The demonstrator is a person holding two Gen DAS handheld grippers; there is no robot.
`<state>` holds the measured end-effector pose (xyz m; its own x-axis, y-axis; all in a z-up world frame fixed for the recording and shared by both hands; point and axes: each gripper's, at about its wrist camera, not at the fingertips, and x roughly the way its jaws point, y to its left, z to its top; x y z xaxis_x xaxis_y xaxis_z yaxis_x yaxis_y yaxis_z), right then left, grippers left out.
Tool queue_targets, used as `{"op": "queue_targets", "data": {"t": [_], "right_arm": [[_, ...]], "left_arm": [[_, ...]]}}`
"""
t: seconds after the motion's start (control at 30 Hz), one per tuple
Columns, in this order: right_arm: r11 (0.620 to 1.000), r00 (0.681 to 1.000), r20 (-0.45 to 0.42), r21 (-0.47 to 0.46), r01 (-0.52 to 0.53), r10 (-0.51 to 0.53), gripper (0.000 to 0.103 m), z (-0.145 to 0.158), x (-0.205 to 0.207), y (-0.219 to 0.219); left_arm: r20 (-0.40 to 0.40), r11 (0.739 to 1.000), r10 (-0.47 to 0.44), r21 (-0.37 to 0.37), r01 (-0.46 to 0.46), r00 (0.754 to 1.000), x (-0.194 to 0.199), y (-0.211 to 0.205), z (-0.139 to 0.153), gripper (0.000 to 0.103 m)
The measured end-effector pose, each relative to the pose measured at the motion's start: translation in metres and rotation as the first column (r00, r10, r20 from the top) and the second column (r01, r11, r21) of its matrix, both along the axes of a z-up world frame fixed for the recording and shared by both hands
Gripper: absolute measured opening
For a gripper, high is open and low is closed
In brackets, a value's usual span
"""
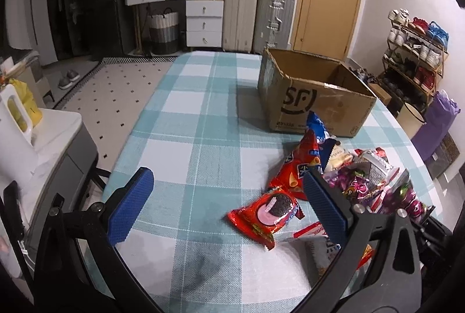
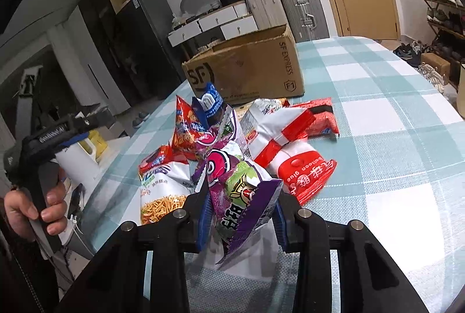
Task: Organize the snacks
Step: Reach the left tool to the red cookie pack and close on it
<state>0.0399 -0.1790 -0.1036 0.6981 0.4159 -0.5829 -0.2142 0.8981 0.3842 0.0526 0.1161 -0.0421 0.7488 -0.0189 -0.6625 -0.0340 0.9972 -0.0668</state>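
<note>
While the checked tablecloth [image 1: 203, 98] fills both views, the open cardboard box [image 1: 314, 98] sits at its far end, well apart from the grippers. Just in front of the box lies the snack pile [image 2: 232, 138], a jumble of packets. Over on the right, the right gripper [image 2: 241, 214] has its pads clamped on the purple snack bag [image 2: 247, 194] at the pile's near edge. And the left gripper [image 1: 229, 205] hangs spread wide, empty, with the red cookie packet [image 1: 267, 211] on the cloth between its fingers.
</note>
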Motion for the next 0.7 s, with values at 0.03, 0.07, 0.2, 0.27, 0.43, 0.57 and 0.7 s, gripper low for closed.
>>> {"op": "queue_targets", "data": {"t": [0.03, 0.07, 0.2, 0.27, 0.43, 0.57, 0.7], "right_arm": [[1.0, 1.0, 0.006, 0.0, 0.002, -0.002, 0.035, 0.002, -0.001, -0.001], [1.0, 1.0, 0.01, 0.0, 0.003, -0.003, 0.035, 0.003, -0.001, -0.002], [1.0, 1.0, 0.022, 0.003, 0.008, -0.008, 0.036, 0.008, -0.003, -0.006], [1.0, 1.0, 0.026, 0.006, 0.008, -0.008, 0.035, 0.009, -0.004, -0.007], [1.0, 1.0, 0.031, 0.005, 0.003, -0.003, 0.036, 0.011, -0.006, -0.008], [1.0, 1.0, 0.025, 0.013, 0.005, -0.006, 0.036, 0.01, -0.005, -0.01], [1.0, 1.0, 0.023, 0.016, 0.009, -0.01, 0.036, 0.009, -0.005, -0.011]], "left_arm": [[-0.008, 1.0, -0.004, 0.003, 0.004, 1.0, 0.0, -0.001, -0.001, 0.102], [-0.016, 1.0, -0.009, 0.002, 0.009, 1.0, 0.001, -0.002, -0.003, 0.102], [-0.059, 0.999, -0.04, -0.011, 0.04, 0.997, 0.008, -0.007, -0.014, 0.102], [-0.075, 0.998, -0.063, -0.016, 0.062, 0.995, 0.011, -0.011, -0.021, 0.102], [-0.154, 0.99, -0.12, -0.09, 0.107, 0.981, 0.026, -0.015, -0.042, 0.102], [-0.188, 0.991, -0.119, -0.079, 0.105, 0.975, 0.032, -0.019, -0.054, 0.102], [-0.211, 0.992, -0.119, -0.067, 0.107, 0.97, 0.037, -0.021, -0.065, 0.102]]}}
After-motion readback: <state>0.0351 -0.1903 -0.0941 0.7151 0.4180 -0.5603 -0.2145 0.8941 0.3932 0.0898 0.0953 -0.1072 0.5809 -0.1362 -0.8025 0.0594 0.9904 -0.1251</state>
